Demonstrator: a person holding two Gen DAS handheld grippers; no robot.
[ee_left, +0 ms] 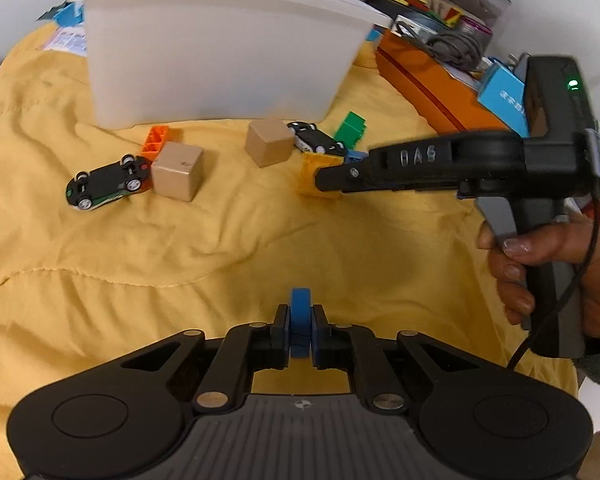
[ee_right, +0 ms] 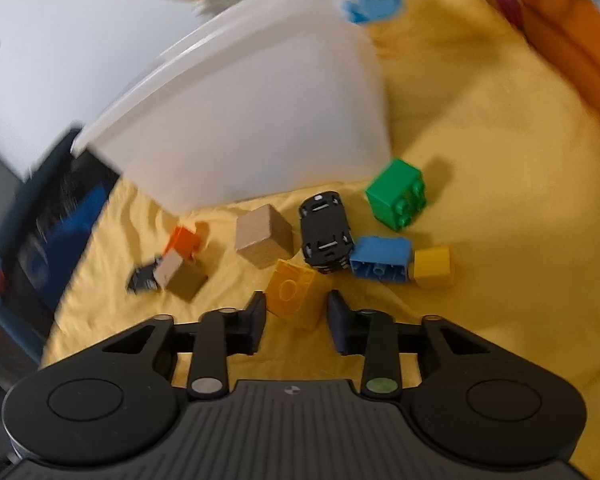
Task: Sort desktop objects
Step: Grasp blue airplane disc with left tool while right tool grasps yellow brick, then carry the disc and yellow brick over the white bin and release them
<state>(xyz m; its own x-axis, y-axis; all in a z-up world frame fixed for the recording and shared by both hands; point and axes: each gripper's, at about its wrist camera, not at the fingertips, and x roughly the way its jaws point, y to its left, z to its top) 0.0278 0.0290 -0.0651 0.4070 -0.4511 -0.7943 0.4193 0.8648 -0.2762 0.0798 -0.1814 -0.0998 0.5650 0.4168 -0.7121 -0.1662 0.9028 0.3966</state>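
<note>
My left gripper [ee_left: 300,314] is shut on a small blue piece [ee_left: 301,300], held above the yellow cloth [ee_left: 180,260]. My right gripper [ee_right: 296,308] is closed on a yellow brick [ee_right: 290,288] lying tilted on the cloth, one finger on each side of it. In the left wrist view, the right gripper [ee_left: 324,178], held by a hand [ee_left: 540,264], reaches in from the right to that yellow brick [ee_left: 308,168]. A white bin [ee_left: 220,52] stands behind the toys. Two wooden cubes [ee_left: 178,170] [ee_left: 269,142] and two upside-down toy cars [ee_left: 104,186] [ee_left: 316,140] lie in front of it.
A green brick [ee_right: 398,194], a blue brick [ee_right: 380,258] and a small yellow brick [ee_right: 432,266] lie right of the black car [ee_right: 326,232]. An orange brick [ee_left: 156,142] sits by the left cube. An orange box [ee_left: 428,88] with clutter borders the cloth at the right.
</note>
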